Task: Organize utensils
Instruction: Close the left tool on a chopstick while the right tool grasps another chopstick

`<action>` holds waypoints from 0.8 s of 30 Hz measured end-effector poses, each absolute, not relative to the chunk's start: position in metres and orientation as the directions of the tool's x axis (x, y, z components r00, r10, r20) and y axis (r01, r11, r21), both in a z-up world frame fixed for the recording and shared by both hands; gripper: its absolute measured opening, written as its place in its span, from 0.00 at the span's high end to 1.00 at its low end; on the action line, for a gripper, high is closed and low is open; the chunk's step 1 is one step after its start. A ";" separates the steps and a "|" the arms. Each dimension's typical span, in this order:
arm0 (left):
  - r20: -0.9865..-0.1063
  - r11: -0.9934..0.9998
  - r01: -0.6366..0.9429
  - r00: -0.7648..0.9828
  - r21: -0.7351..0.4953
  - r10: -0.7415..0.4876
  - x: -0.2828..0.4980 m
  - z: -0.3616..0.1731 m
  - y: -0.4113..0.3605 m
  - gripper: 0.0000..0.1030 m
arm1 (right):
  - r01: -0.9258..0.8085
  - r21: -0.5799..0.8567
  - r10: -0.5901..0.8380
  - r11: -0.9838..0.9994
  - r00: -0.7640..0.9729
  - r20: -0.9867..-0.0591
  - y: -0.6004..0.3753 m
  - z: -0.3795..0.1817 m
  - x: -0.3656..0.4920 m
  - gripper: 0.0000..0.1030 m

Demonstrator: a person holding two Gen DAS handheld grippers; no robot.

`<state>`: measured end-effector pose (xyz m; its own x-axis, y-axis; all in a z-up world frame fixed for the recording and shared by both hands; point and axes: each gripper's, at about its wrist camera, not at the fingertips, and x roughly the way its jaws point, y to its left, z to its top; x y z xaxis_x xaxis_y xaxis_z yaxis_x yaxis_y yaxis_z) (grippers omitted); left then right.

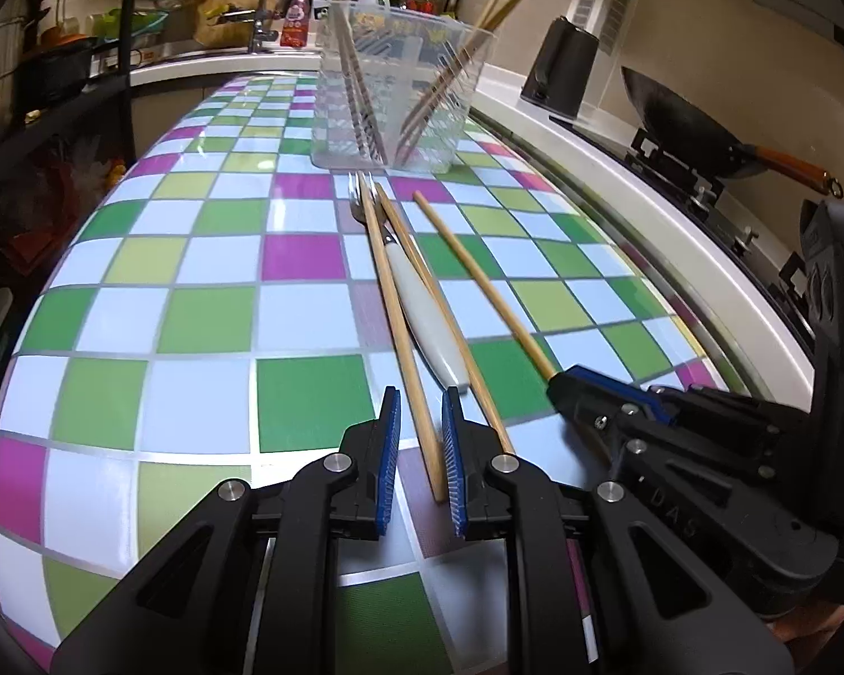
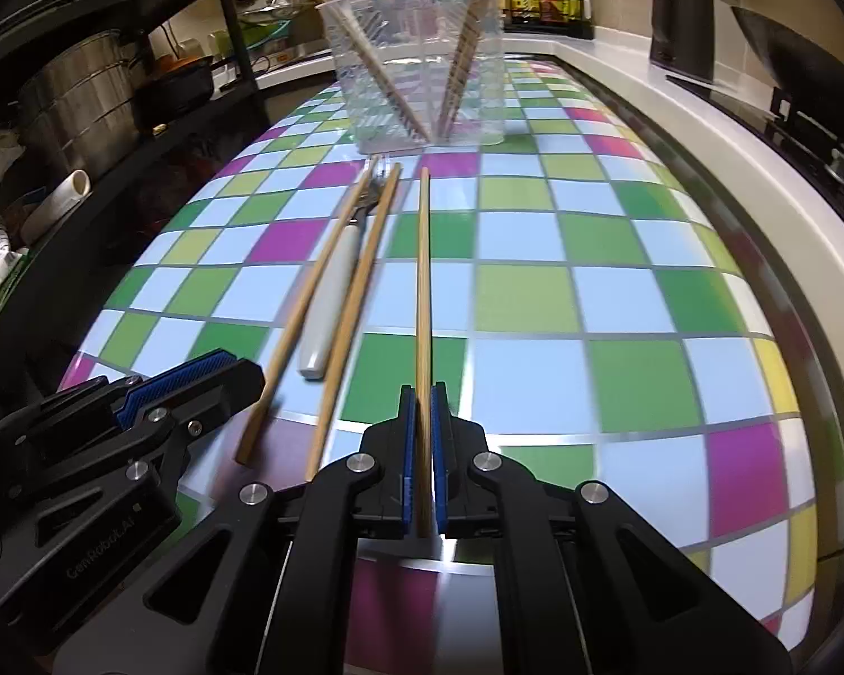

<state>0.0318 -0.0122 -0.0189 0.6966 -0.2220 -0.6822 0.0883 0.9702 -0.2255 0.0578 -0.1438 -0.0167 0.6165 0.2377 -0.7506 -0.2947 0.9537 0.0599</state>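
A: Right gripper (image 2: 420, 394) is nearest, jaws clenched on one chopstick (image 2: 422, 281) at its near end; the far tip looks to rest on the checked surface (image 2: 591, 309)

B: And the left gripper (image 1: 421, 399)?

A: Jaws narrowly apart, straddling the end of another chopstick (image 1: 391, 309), pads not pressing. Beside it lie the white-handled fork (image 1: 422, 315) and a third chopstick (image 1: 433, 304), all touching

B: Risk?

A: Closing there could nudge the fork or catch two pieces. On the right, an end-held stick may pivot and miss the clear holder (image 1: 394, 101) at the far end
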 end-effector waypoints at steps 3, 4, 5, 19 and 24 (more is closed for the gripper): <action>-0.697 0.976 0.092 0.687 -0.197 -0.205 0.033 -0.022 -0.018 0.85 | -0.266 0.056 0.218 0.962 0.629 -0.747 -0.152 -0.017 0.057 0.95; -0.699 0.978 0.093 0.686 -0.189 -0.200 0.033 -0.022 -0.019 0.85 | -0.260 0.056 0.213 0.964 0.631 -0.746 -0.154 -0.017 0.057 0.95; -0.701 0.980 0.095 0.687 -0.175 -0.192 0.033 -0.022 -0.021 0.85 | -0.252 0.059 0.211 0.966 0.633 -0.745 -0.156 -0.017 0.057 0.95; -0.688 0.997 -0.031 0.725 -0.074 -0.028 0.030 -0.015 0.002 0.94 | -0.181 0.058 0.165 0.982 0.666 -0.728 -0.163 -0.018 0.059 0.94; -0.702 0.996 -0.048 0.712 -0.073 -0.018 0.029 -0.019 0.007 0.93 | -0.160 0.052 0.149 0.986 0.689 -0.710 -0.162 -0.020 0.054 0.92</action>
<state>0.0292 0.0068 -0.0187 0.7117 -0.0176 -0.7022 -0.0478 0.9962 -0.0734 0.0537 -0.1622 -0.0197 0.6887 0.1491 -0.7095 -0.1601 0.9857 0.0517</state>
